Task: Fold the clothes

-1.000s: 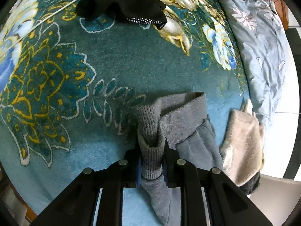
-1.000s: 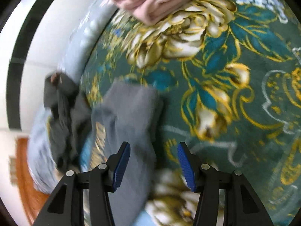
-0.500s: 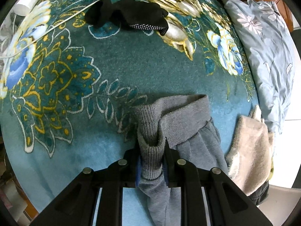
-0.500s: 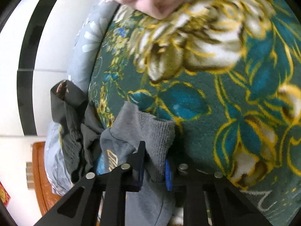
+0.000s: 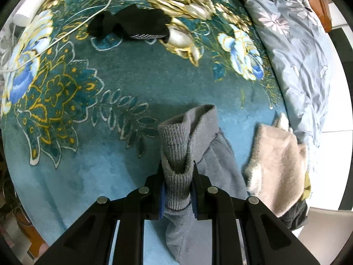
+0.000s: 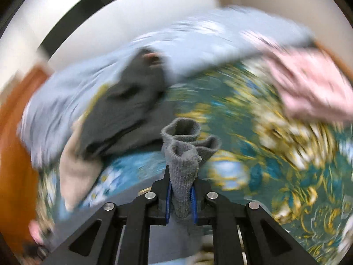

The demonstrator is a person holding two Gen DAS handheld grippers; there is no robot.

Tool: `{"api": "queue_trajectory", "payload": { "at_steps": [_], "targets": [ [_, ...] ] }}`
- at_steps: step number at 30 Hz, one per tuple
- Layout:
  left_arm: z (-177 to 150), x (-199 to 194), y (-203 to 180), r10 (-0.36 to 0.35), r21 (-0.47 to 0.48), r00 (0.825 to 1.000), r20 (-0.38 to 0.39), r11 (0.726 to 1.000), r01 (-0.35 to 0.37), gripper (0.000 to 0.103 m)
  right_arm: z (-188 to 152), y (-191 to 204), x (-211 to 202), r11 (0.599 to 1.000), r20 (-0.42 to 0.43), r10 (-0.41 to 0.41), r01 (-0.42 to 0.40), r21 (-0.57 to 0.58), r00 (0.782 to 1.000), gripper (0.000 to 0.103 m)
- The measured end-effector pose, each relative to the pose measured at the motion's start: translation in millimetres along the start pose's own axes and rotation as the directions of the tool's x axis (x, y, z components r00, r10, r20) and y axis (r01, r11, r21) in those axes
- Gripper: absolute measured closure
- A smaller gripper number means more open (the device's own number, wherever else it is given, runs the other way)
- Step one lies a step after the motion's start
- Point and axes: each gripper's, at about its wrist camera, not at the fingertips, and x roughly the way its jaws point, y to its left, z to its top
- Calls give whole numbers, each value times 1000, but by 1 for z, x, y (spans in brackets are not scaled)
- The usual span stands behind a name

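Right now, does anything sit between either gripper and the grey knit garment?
No. The left gripper and the right gripper are each shut directly on a ribbed edge of the grey knit garment; nothing visible sits between pads and fabric.

Open teal floral blanket ahead and left of the gathered grey knit garment, hemmed in by a folded beige fleece garment just right, a crumpled black garment and white cable far ahead.
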Motion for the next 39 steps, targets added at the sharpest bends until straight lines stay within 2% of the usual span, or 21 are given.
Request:
{"api": "queue_trajectory", "payload": {
  "at_steps": [3,6,10,13,16,18,20,24,26,28,30,31,33,36,39],
  "targets": [
    [5,-6,-8,-26,53,999,-20,998,27,84,-27,86,0,983,-31,20,-26,-181,999,88],
    [9,-11,-16,-39,125,998,-40,991,44,84,-61,146,18,967,-96,14,-37,-251,995,88],
    [11,-12,-20,-51,177,996,-79,982,64,84,-106,223,44,943,-185,-5,-57,-328,983,88],
    [14,-11,-18,-59,183,992,-108,980,78,84,-133,255,59,920,-243,-52,-48,-389,969,88],
    [18,-10,-14,-69,169,988,-136,981,92,84,-144,268,61,909,-292,-65,-64,-412,954,81],
    [20,-9,-13,-72,164,986,-152,982,97,84,-138,261,47,914,-295,-64,-62,-400,953,70],
    [21,-9,-14,-71,166,984,-165,981,98,84,-131,254,32,920,-298,-63,-60,-388,953,49],
    [17,-14,-24,-51,213,986,-159,973,85,84,-119,241,3,929,-304,-61,-57,-365,951,49],
    [8,-25,-42,-31,295,990,-135,953,70,86,-113,234,-11,934,-307,-60,-55,-353,950,49],
    [-2,-36,-60,-13,375,994,-109,925,54,86,-104,212,-32,943,-294,-97,-7,-332,951,49],
    [-21,-54,-89,-28,499,996,-79,864,64,86,-94,188,-53,950,-281,-138,47,-308,950,49],
    [-35,-64,-106,-44,566,997,-69,821,75,86,-89,178,-61,953,-278,-153,66,-297,949,49],
    [-66,-83,-139,-80,683,995,-60,723,99,86,-83,156,-77,958,-276,-175,99,-269,945,49],
    [-124,-96,-186,-115,822,990,-87,554,137,86,-73,125,-98,964,-270,-198,139,-225,942,49],
    [-184,-91,-218,-102,891,984,-143,421,174,86,-65,99,-112,970,-265,-203,157,-185,943,49]
  ]
}}
